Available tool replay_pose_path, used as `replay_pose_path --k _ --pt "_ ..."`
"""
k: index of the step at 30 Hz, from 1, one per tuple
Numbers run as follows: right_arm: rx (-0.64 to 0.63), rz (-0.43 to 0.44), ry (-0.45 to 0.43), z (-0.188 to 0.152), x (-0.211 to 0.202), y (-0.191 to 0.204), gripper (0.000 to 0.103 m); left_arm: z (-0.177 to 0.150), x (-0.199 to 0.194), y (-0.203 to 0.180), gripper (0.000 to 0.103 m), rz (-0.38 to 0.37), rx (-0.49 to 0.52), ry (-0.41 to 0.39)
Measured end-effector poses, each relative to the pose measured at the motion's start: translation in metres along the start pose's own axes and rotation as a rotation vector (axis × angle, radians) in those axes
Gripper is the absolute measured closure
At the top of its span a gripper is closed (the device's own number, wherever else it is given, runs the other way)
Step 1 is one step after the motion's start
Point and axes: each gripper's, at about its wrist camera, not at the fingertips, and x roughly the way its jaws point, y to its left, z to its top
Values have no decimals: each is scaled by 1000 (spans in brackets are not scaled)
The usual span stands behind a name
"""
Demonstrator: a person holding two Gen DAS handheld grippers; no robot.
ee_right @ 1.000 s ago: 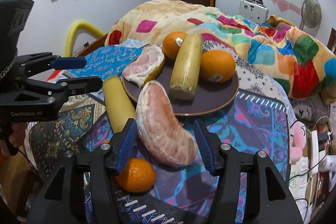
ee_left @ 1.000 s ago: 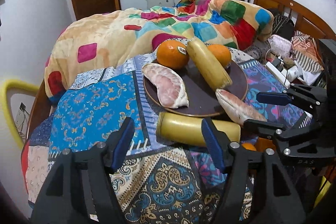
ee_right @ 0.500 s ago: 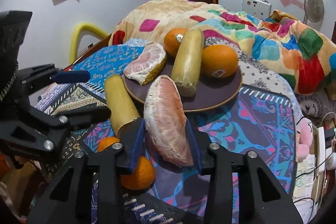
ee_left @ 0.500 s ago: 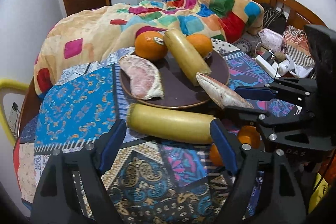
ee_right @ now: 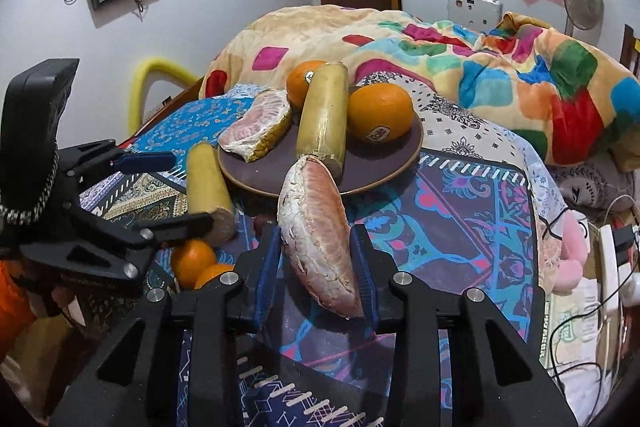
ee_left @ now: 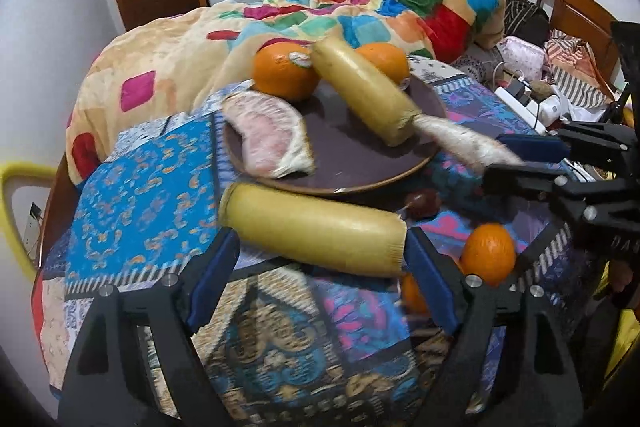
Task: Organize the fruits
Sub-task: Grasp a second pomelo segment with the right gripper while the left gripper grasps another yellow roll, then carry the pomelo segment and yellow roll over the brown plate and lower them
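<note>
Left wrist view: the left gripper (ee_left: 320, 269) sits at the bottom of the frame, its blue-padded jaws opening wide around a yellow-tan cylindrical stalk piece (ee_left: 314, 229) that lies crosswise on the patterned blue tablecloth (ee_left: 140, 195). The pads flank the stalk's two cut ends, and I cannot tell whether they touch them. Just above, in mid-frame, a dark round plate (ee_left: 352, 163) carries a peeled pink pomelo wedge (ee_left: 270, 141), two large oranges (ee_left: 282, 71) and a second stalk piece (ee_left: 366, 95). A small mandarin (ee_left: 488, 253) lies at lower right, a dark reddish fruit (ee_left: 422, 203) just below the plate's rim.

Right wrist view: the right gripper (ee_right: 318, 263), low in the centre, is closed on a second peeled pomelo segment (ee_right: 318, 227) — pads pressing both flat sides, its tip raised toward the plate's near rim (ee_right: 256, 183). The other gripper (ee_right: 160, 191) shows at left.

The segment looks soft, juicy and easily bruised, so a light squeeze across its thick middle seems wisest. The stalk piece appears stiff, smooth and heavier — likely to roll — so it is probably better taken across its girth at mid-length than end to end.
</note>
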Motion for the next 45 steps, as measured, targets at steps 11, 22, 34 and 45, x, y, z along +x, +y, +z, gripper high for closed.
replay_pose_path --k 11,22,34,45 --pt "-67 -50 17 -5 6 11 67 -29 -9 43 24 12 -44 64" --pt "-32 -37 49 -1 17 -1 46 -7 -25 44 28 -70 -154 6" --pt "6 16 51 8 28 -2 61 7 26 37 28 65 -136 61" --pt "18 -8 3 0 -2 -5 62 -17 -1 43 63 -18 -93 61"
